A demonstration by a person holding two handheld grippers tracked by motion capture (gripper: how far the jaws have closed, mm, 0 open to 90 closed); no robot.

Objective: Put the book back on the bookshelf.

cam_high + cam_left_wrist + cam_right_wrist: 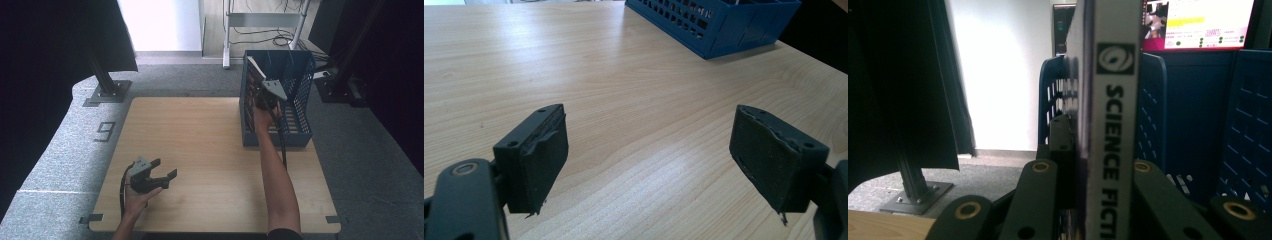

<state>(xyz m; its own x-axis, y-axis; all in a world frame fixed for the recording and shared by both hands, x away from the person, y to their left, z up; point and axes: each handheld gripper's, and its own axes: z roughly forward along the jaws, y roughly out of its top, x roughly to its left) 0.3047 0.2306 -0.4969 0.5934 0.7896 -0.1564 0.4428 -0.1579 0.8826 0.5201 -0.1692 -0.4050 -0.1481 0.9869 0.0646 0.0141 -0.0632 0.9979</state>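
Observation:
My right gripper [261, 90] reaches into a blue slotted rack [301, 102] at the back right of the wooden table [200, 135]. It is shut on an upright book [254, 65]. In the right gripper view the book's [1113, 100] white spine reads "SCIENCE FICTI", clamped by the right gripper [1098, 150], with blue rack walls [1248, 125] behind. My left gripper [165, 168] rests open and empty near the table's front left. In the left gripper view, the left gripper [650, 117] has its jaws wide apart over bare wood, facing the rack [724, 25].
A black curtain hangs at the left, with a metal post base [107, 92] on the grey carpet. A "9" mark [105, 131] lies left of the table. Cables and a stand [265, 20] sit behind the rack. A lit screen [1198, 22] shows beyond the rack.

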